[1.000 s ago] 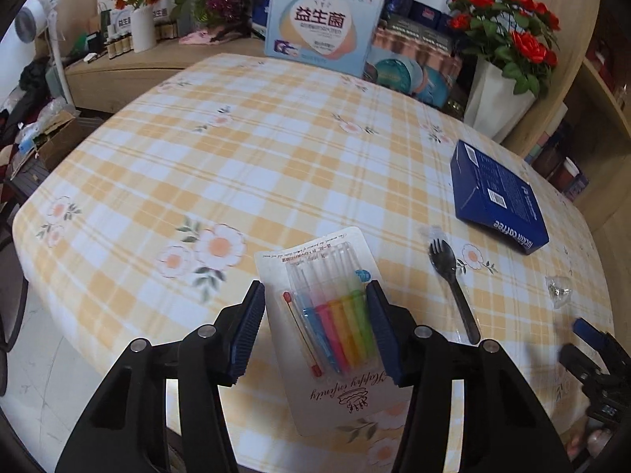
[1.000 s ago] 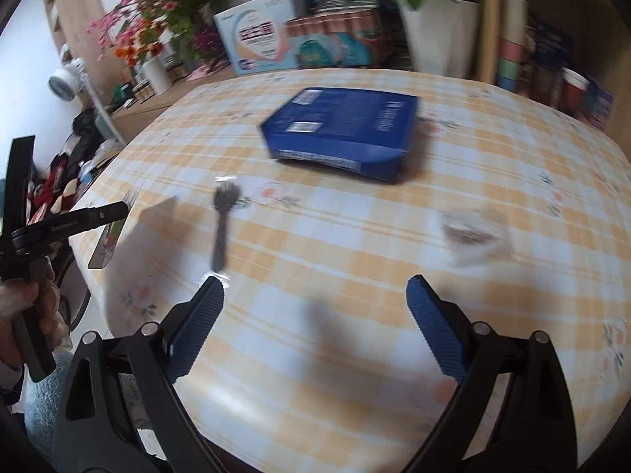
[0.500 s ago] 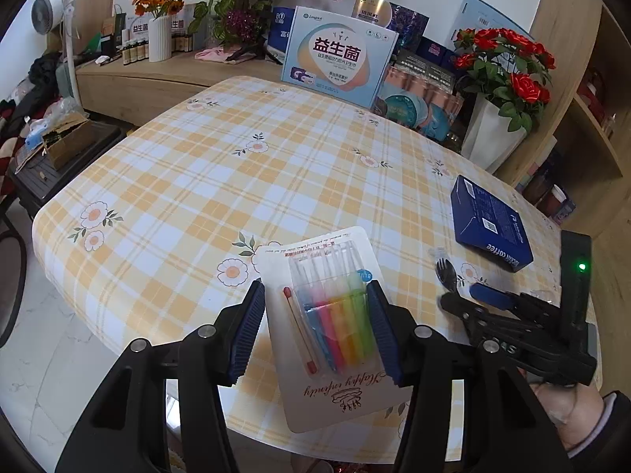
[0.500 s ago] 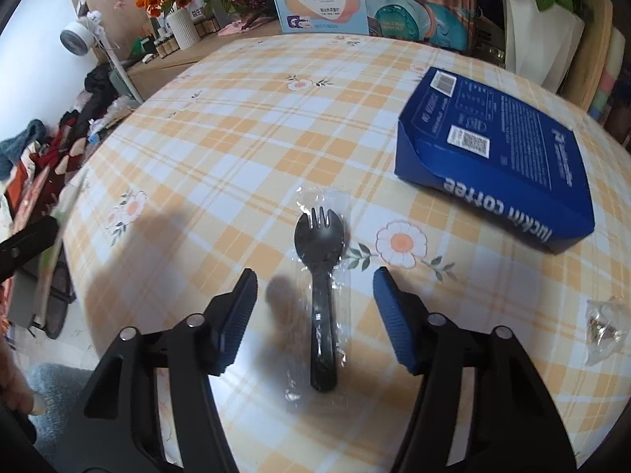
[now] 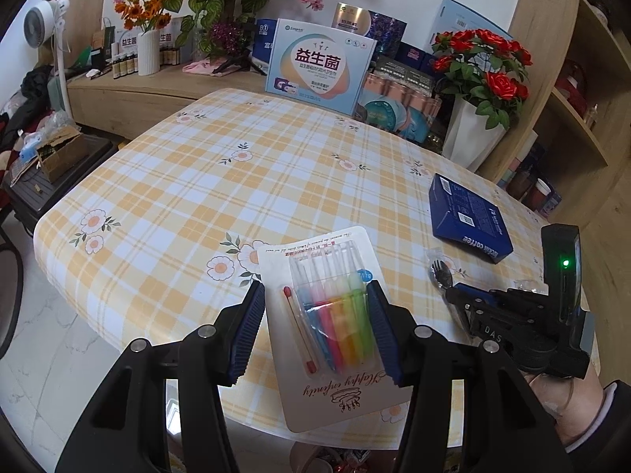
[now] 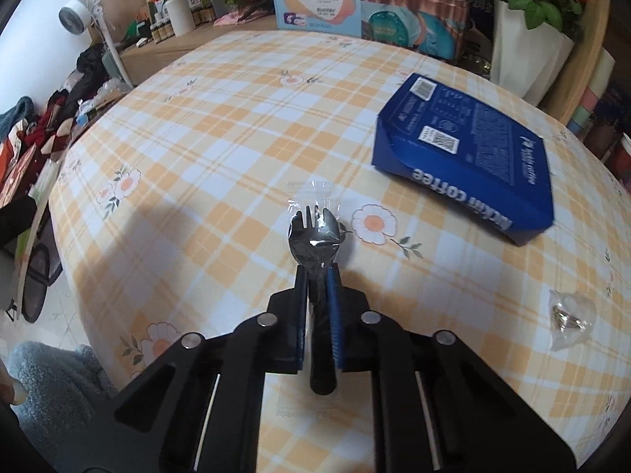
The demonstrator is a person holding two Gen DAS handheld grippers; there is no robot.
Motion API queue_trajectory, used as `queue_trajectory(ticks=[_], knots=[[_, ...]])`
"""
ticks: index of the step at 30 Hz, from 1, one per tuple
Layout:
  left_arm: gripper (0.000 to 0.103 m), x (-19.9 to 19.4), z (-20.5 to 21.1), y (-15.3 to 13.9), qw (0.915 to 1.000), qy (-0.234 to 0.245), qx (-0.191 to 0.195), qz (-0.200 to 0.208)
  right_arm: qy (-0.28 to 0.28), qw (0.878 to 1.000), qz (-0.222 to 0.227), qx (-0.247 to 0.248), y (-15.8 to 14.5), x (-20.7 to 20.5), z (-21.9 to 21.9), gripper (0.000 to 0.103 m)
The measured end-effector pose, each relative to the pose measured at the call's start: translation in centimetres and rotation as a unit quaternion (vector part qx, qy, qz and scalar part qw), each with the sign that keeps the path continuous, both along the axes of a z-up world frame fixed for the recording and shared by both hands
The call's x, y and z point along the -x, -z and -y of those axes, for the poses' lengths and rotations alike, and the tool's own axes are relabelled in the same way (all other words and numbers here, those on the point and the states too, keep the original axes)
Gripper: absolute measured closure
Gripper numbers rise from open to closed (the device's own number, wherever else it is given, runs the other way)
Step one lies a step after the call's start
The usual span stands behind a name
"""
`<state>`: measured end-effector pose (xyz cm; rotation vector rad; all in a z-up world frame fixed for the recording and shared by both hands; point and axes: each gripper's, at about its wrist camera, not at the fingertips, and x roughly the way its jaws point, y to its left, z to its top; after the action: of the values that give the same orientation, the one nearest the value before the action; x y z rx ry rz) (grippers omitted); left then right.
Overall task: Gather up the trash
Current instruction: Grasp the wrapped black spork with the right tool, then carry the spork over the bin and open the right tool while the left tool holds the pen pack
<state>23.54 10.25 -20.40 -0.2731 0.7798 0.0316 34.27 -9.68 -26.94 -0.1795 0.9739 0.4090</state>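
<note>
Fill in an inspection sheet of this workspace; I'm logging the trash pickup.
Surface: table under a yellow checked cloth with flowers.
Job's things: wrapped black spork; candle pack; blue coffee box; small clear packet.
Clutter: boxes and flower vases behind the table.
Grippers: right tongs have just closed on the spork; left tongs hold the candle pack.
Cables: nothing seen.
Surroundings: fan, wooden shelves, clothes on the floor.
</note>
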Motion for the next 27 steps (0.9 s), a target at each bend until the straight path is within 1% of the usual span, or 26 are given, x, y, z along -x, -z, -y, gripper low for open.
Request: queue_trajectory(ticks=[9,17,20,23,27], knots=[[0.052,2.2,2.0,-2.4,0.9995,0.024,-0.003,0.021,0.020,0.998,0.039,-0.048,-5.1,4.0,3.2,0.089],[0.052,6.3,4.6,-4.7,0.9976,0.059,-0.012,0.033,0.029,0.993,0.066,-0.093,-8.1,10.7,5.9,0.089],[0.051,8.0,5.5,-5.2,0.9969,0.067,-0.013,0.038,0.033,0.992,0.079,-0.095,-8.8,13.6,6.6,0.089],[0.051,9.9,6.4,-5.6,0.9959,0.078,-0.014,0.043,0.038,0.991,0.085,-0.098,-8.6,16.7,7.3,0.089],[0.051,12.2,7.4,-5.7,0.9950,0.089,-0.010,0.044,0.045,0.991,0.070,-0.105,-7.4,20.2,8.6,0.089]])
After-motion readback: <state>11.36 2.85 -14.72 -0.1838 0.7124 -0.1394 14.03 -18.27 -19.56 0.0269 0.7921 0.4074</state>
